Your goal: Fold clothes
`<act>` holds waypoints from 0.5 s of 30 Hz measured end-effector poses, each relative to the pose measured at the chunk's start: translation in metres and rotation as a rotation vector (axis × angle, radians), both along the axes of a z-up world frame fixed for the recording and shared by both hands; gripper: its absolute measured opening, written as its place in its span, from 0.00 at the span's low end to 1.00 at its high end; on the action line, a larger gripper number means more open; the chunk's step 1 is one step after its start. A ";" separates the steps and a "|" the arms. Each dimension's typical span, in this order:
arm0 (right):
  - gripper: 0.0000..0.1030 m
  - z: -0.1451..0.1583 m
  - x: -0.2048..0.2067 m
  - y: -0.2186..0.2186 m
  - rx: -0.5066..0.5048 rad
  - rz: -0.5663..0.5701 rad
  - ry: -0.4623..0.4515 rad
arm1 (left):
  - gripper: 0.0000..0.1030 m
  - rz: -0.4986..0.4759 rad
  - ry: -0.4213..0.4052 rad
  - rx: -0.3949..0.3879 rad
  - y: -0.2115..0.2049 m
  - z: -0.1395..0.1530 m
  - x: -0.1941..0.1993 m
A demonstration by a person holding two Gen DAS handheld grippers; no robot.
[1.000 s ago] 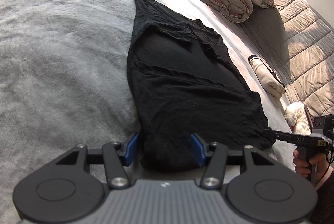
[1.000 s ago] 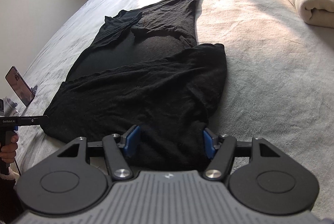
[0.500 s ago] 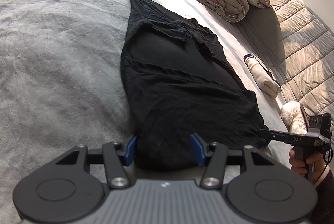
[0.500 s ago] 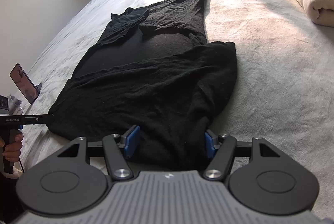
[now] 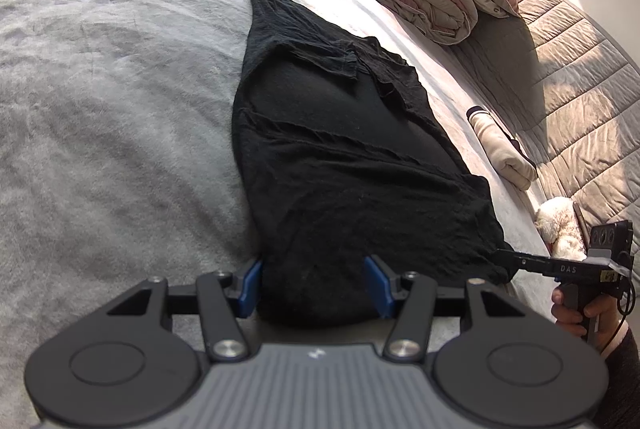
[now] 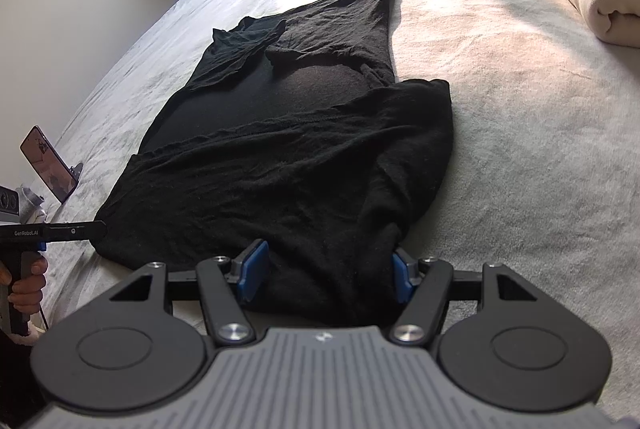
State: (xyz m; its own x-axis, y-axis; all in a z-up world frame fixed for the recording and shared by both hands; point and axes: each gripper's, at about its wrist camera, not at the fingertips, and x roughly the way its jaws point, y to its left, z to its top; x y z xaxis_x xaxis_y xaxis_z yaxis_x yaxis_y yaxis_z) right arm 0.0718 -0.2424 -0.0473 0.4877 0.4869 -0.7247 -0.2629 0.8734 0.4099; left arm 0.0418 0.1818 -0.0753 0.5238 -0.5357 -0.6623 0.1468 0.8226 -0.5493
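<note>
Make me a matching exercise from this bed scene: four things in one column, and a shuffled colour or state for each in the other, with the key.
Things:
1. garment
2. towel
3. duvet
4. phone

States:
A. propped upright, screen lit
B. black, spread flat on the bed
C. folded into a thick bundle, pillow on top
D. cream, rolled up

Pairs: 1-B, 2-D, 3-C, 4-A

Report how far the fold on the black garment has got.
Done: sleeves folded inward on the black garment, one side lapped over. In hand: left gripper and right gripper each have the near hem bunched between open fingers. Left: grip and fold it lengthwise.
</note>
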 end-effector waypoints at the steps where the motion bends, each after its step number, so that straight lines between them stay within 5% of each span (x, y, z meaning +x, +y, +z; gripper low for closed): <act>1: 0.63 0.000 0.000 0.000 0.002 -0.002 0.002 | 0.50 0.003 0.003 -0.005 0.001 0.000 0.000; 15: 0.42 -0.002 0.004 -0.015 0.071 -0.030 0.062 | 0.27 -0.010 0.053 -0.060 0.008 -0.007 0.002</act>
State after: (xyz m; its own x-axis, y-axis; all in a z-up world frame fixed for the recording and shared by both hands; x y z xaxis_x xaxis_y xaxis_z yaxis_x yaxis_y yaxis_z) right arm 0.0754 -0.2575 -0.0494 0.4575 0.5242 -0.7183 -0.2094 0.8486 0.4859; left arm 0.0435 0.1900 -0.0819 0.4828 -0.5808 -0.6554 0.1245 0.7863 -0.6051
